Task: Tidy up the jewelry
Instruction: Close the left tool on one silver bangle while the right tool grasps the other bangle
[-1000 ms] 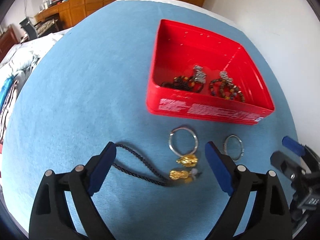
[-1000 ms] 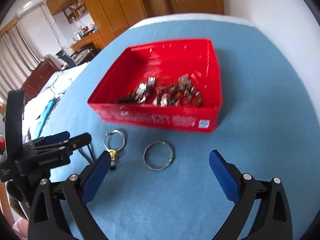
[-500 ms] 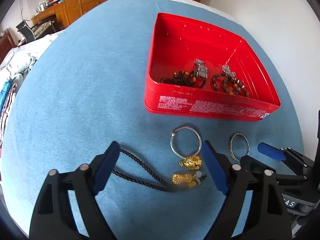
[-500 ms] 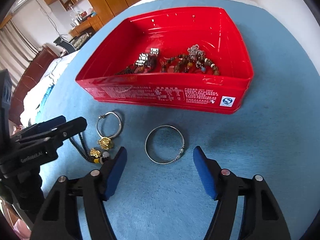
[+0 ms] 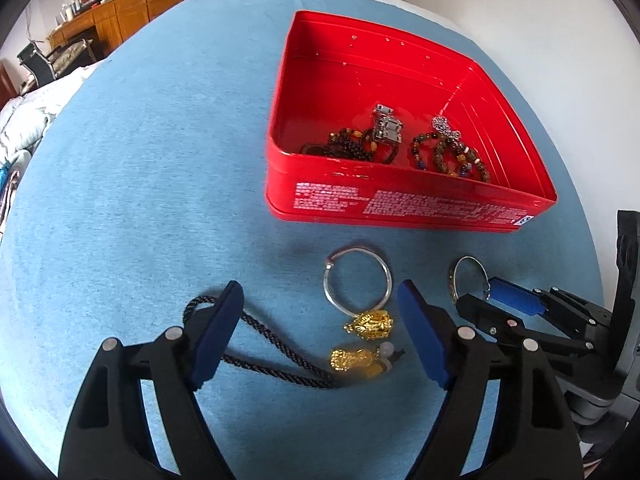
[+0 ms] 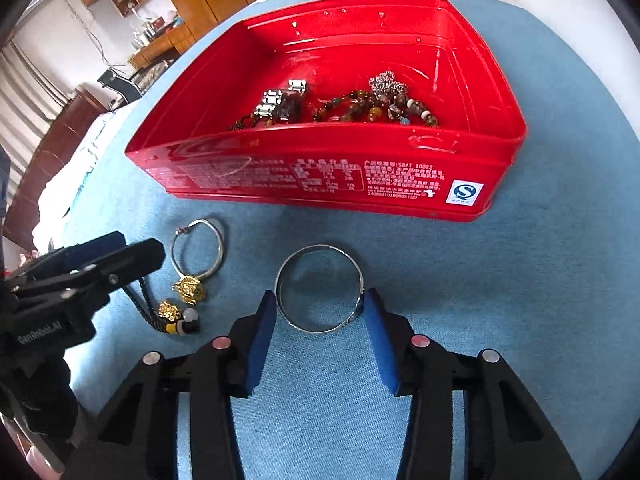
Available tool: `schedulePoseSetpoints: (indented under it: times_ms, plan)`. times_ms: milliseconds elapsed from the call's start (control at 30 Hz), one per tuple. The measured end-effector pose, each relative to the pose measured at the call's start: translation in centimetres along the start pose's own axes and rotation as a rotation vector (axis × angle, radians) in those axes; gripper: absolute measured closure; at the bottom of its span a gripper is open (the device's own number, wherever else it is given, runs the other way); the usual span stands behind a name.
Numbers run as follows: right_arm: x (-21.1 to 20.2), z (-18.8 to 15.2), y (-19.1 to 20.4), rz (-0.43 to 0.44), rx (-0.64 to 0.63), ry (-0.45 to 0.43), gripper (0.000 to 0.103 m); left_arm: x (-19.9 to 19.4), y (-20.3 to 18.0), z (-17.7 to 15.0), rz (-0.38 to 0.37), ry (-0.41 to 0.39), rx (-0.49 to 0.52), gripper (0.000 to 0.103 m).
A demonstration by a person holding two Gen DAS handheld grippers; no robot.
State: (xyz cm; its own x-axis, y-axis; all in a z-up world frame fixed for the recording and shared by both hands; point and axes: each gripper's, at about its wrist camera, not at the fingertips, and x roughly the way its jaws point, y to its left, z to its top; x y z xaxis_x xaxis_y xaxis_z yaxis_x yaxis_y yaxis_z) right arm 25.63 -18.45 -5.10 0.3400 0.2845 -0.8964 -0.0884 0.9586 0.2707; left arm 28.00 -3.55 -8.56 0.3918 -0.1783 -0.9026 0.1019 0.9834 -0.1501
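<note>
Bangles: two (image 6: 320, 289) (image 5: 357, 280) are lying on the desk (image 5: 140, 200).
Charms: two gold ones (image 5: 370, 323) (image 5: 352, 358).
Right tool (image 6: 320, 312): closing around one bangle.
Left tool (image 5: 320, 320): wide, closing slightly.

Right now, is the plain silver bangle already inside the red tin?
No, the plain silver bangle lies on the blue cloth in front of the red tin, between the closing right claw's fingers.

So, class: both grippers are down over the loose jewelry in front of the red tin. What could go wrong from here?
1. The right gripper is closing on the thin silver bangle, which lies flat on the blue cloth; the pads may slide over it.
2. The left gripper's jaws straddle the gold-charm bangle and black cord, so it may snag both.
3. The grippers are close and could collide.
</note>
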Motion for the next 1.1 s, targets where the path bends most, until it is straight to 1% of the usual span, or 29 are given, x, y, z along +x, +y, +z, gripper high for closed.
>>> schedulePoseSetpoints:
  times_ms: [100, 233, 433, 567, 733, 767, 833, 900, 967, 1000, 1033, 1100]
  plan:
    - [-0.3, 0.2, -0.4, 0.017, 0.02, 0.002, 0.058, 0.3, -0.4, 0.2, -0.009, 0.0, 0.009, 0.026]
    - [-1.0, 0.5, -1.1, -0.014, 0.035, -0.015, 0.058, 0.8, -1.0, 0.3, -0.018, 0.007, 0.022, 0.029]
    - [-1.3, 0.6, -1.6, -0.01, 0.049, -0.014, 0.058, 2.0, -1.5, 0.5, -0.012, 0.031, 0.024, 0.034]
    - [-1.3, 0.7, -1.5, -0.003, 0.046, -0.011, 0.059, 3.1, -1.7, 0.7, -0.008, 0.06, 0.02, 0.034]
    - [-1.2, 0.5, -1.3, 0.001, 0.046, -0.009, 0.059, 3.8, -2.2, 1.2, 0.009, 0.062, 0.028, 0.034]
    - [-1.2, 0.5, -1.4, 0.001, 0.046, -0.009, 0.059, 3.9, -2.3, 1.3, 0.012, 0.063, 0.027, 0.037]
    - [-1.3, 0.5, -1.4, -0.001, 0.045, -0.012, 0.059, 4.3, -2.7, 1.5, 0.025, 0.058, 0.037, 0.045]
    - [-1.3, 0.4, -1.4, -0.009, 0.043, -0.015, 0.059, 4.5, -3.0, 1.5, 0.031, 0.054, 0.05, 0.058]
    - [-1.1, 0.3, -1.3, -0.016, 0.041, -0.014, 0.059, 4.6, -3.1, 1.6, 0.033, 0.049, 0.059, 0.061]
    - [-1.0, 0.3, -1.3, -0.017, 0.04, -0.013, 0.058, 4.4, -3.3, 1.5, 0.037, 0.045, 0.063, 0.069]
    - [-0.9, 0.3, -1.3, -0.019, 0.04, -0.012, 0.058, 4.6, -3.3, 1.5, 0.046, 0.044, 0.067, 0.075]
    - [-0.9, 0.2, -1.2, -0.024, 0.035, -0.011, 0.058, 4.8, -3.4, 1.7, 0.048, 0.041, 0.068, 0.08]
